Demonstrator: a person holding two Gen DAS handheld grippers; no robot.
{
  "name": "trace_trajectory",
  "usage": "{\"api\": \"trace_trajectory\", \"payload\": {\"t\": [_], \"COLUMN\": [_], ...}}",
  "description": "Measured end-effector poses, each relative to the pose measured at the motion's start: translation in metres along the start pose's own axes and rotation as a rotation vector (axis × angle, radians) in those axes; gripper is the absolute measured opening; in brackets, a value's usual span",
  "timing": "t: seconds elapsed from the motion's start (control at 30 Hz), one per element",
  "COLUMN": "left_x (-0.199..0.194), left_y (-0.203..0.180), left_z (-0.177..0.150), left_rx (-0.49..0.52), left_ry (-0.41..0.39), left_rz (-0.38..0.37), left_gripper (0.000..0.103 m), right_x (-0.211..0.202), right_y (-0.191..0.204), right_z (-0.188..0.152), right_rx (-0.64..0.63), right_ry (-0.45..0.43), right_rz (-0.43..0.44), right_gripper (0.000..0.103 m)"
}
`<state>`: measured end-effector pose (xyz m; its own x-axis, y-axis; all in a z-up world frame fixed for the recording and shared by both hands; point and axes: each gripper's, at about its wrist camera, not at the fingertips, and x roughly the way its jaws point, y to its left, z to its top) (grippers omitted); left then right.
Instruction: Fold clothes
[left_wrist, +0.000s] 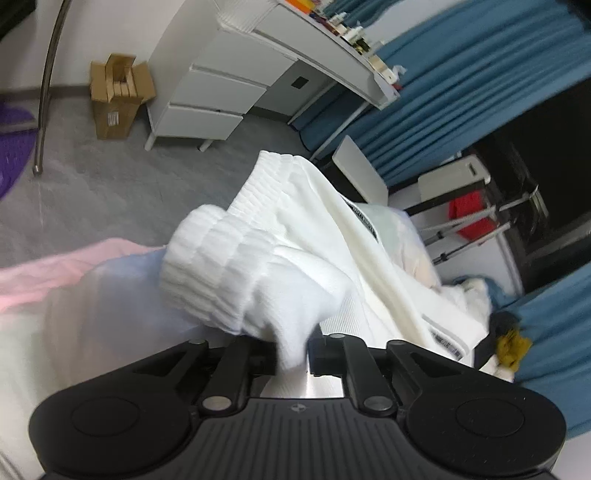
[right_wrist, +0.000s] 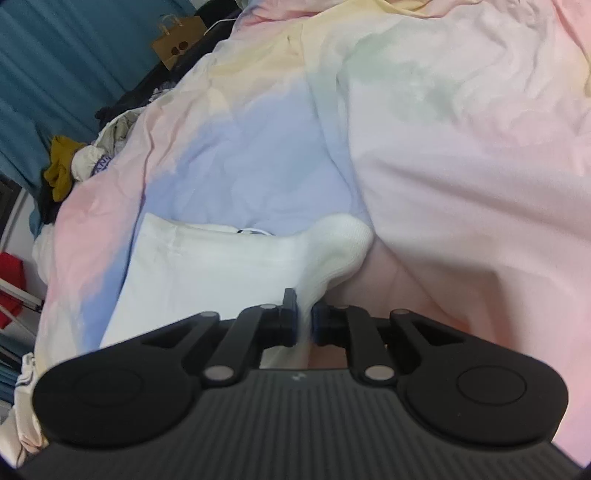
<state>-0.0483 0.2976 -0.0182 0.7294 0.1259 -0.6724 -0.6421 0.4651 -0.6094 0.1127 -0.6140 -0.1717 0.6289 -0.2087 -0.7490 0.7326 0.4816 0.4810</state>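
A white knit garment (left_wrist: 295, 236) with ribbed cuffs and hem is bunched up in the left wrist view, lifted above the pastel bedsheet (left_wrist: 74, 295). My left gripper (left_wrist: 293, 354) is shut on a fold of it near a ribbed cuff. In the right wrist view the same white garment (right_wrist: 207, 266) lies flat on the pastel sheet (right_wrist: 443, 147). My right gripper (right_wrist: 304, 321) is shut on its ribbed edge at the garment's right corner.
A pile of other clothes (right_wrist: 74, 162) sits at the bed's far side and also shows in the left wrist view (left_wrist: 506, 343). A white drawer desk (left_wrist: 221, 92), a cardboard box (left_wrist: 118, 96), blue curtains (left_wrist: 461, 92) and a drying rack (left_wrist: 480, 218) stand around the bed.
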Motion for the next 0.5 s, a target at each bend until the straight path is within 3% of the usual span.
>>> {"api": "trace_trajectory", "payload": {"t": [0.2, 0.23, 0.37, 0.5], "left_x": [-0.018, -0.022, -0.049, -0.065], "left_y": [-0.013, -0.017, -0.038, -0.063], "left_z": [-0.005, -0.007, -0.026, -0.055], "left_rx": [0.117, 0.142, 0.277, 0.418], "left_ry": [0.030, 0.026, -0.046, -0.104], "left_rz": [0.044, 0.047, 0.031, 0.016], "left_gripper": [0.037, 0.045, 0.065, 0.076], "right_x": [-0.021, -0.025, -0.044, -0.065], "right_y": [-0.001, 0.002, 0.013, 0.030], "right_z": [0.005, 0.006, 0.009, 0.006], "right_rx": [-0.002, -0.019, -0.104, -0.183], "right_ry": [-0.054, -0.077, -0.196, -0.285], "right_rz": [-0.013, -0.027, -0.079, -0.049], "right_gripper": [0.019, 0.021, 0.032, 0.043]}}
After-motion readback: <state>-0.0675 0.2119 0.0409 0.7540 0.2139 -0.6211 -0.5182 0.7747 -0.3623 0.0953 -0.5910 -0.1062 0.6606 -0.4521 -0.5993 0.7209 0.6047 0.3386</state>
